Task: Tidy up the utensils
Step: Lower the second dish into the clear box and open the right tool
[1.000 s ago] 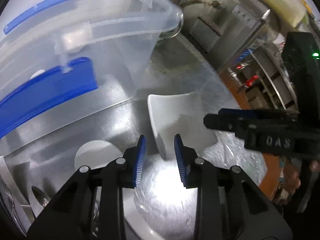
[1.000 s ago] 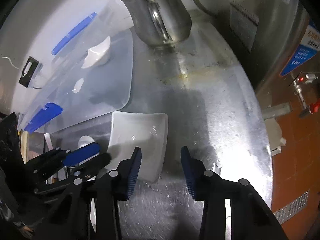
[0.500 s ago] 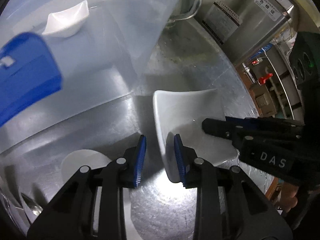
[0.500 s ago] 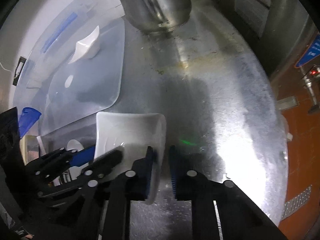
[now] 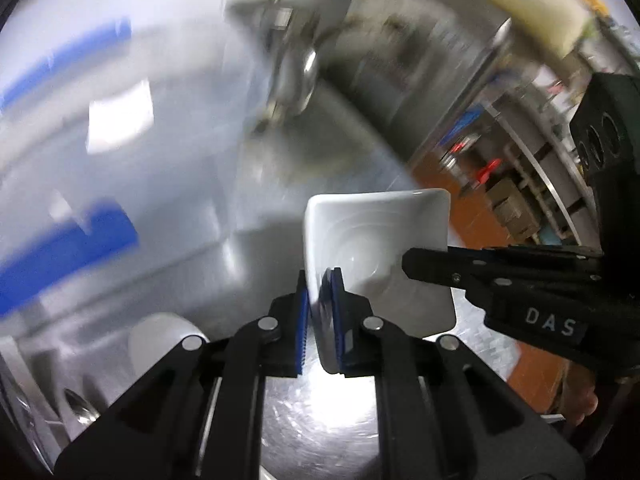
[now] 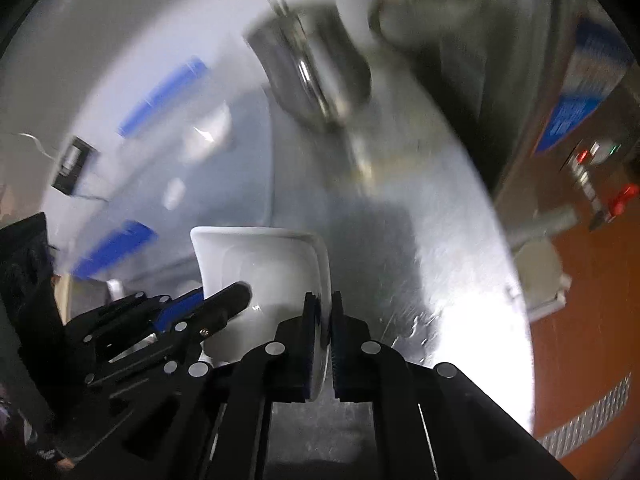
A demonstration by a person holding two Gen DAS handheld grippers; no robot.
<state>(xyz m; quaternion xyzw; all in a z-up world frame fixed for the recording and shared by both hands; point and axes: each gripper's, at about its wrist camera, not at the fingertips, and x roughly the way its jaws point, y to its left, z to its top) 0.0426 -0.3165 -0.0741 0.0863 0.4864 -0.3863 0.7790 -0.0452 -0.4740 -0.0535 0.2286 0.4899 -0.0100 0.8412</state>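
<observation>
Since the earlier frames both grippers have closed: the left gripper [image 5: 320, 312] and right gripper [image 6: 325, 344] each pinch opposite rims of the white square dish [image 5: 376, 248], mid-frame, lifting it, probably toward the clear bin [image 5: 80, 152] upper left, which needs level carrying

Square dish [image 5: 372, 240] between storage bin [image 5: 80, 168] at left and kettle [image 6: 316, 76] behind

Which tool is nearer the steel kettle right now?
Neither clearly: the left tool and right tool each clamp opposite rims of the white square dish, well short of the steel kettle.
</observation>
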